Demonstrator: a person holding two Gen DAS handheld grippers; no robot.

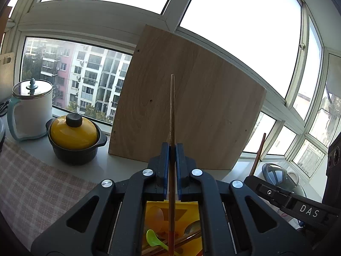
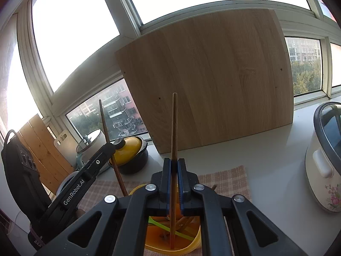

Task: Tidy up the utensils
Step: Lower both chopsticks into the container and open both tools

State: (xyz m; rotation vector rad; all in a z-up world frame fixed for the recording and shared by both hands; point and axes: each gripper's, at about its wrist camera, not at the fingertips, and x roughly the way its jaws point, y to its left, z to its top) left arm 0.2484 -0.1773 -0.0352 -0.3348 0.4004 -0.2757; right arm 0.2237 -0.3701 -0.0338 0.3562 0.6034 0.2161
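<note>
Right now, quick notes from beside the counter:

Left gripper point(image 1: 172, 149): clenched on one wooden chopstick point(image 1: 172, 111), blue pads tight on both sides, stick pointing up and away toward the board.

Right gripper point(image 2: 174, 164): also clamped on a single chopstick point(image 2: 174, 128), same upright-ish pose. It shows in the left view too, off to the right w/ its stick poking up.

Yellow container point(image 2: 196, 241): sits directly below both grippers on the checked cloth point(image 2: 230, 177); low ends of both sticks reach down into it.

Inside it: green spoon point(image 1: 154, 240), orange spoon point(image 1: 154, 215), a metal spoon and more chopsticks, all crossed in a jumble.

Background: wood board point(image 2: 213, 85) leaning on the window, yellow-lidded pot point(image 1: 73, 136), white kettle point(image 1: 32, 108), rice cooker point(image 2: 326, 166) at right.

Step, my read: mid-sort, one chopstick per hand being handled at the container; can't tell if going in or coming out.

Next move needs: keep both grips firm, hold sticks apart so tips don't cross, clear the spoons, and no destination spot is visible yet, so pick one first.
</note>
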